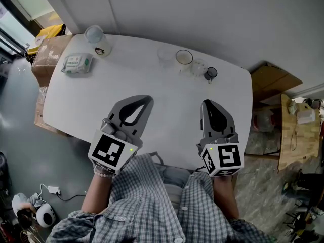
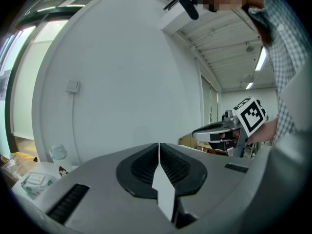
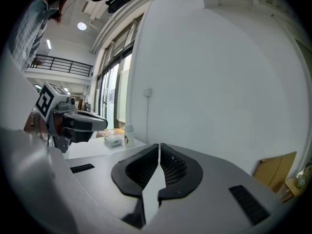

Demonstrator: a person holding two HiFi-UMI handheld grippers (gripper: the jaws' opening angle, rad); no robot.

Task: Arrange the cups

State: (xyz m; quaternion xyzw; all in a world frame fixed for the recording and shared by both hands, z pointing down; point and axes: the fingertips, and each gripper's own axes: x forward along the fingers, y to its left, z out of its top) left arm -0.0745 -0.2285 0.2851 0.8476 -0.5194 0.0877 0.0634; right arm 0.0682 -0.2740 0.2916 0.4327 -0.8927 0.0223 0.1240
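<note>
- Upper left of the head view: a pack of wipes point(image 1: 77, 63) and a lidded clear bottle point(image 1: 95, 36) stand on the white table point(image 1: 126, 77), well apart from the cups and not part of the job.
- Lower left: the left gripper point(image 1: 147, 99) hangs over the near half of the table. Its own view shows the jaws clenched tip to tip with nothing between them.
- Upper centre, along the far edge of the table: the cups stand in a loose row slanting down to the right.
  - They are a faint clear cup point(image 1: 165, 54), a pale-rimmed cup point(image 1: 184, 57), a small clear cup point(image 1: 198, 66) and a dark small cup point(image 1: 210, 74).
  - They stand close together, and whether any of them touch cannot be told.
  - They look small, light and stiff, with smooth walls that would probably slip under a loose pinch.
  - Whether they are glass or plastic cannot be told, so a gentle squeeze seems wise.
  - The best hold is likely across the wall just under the rim, or one jaw inside and one outside.
  - Starting from an end of the row would avoid knocking a neighbour.
- Lower right: the right gripper point(image 1: 207, 104) is nearer the cups than the left one, but well short of them. Its jaws are also pressed together on nothing and would have to part before any grasp.
</note>
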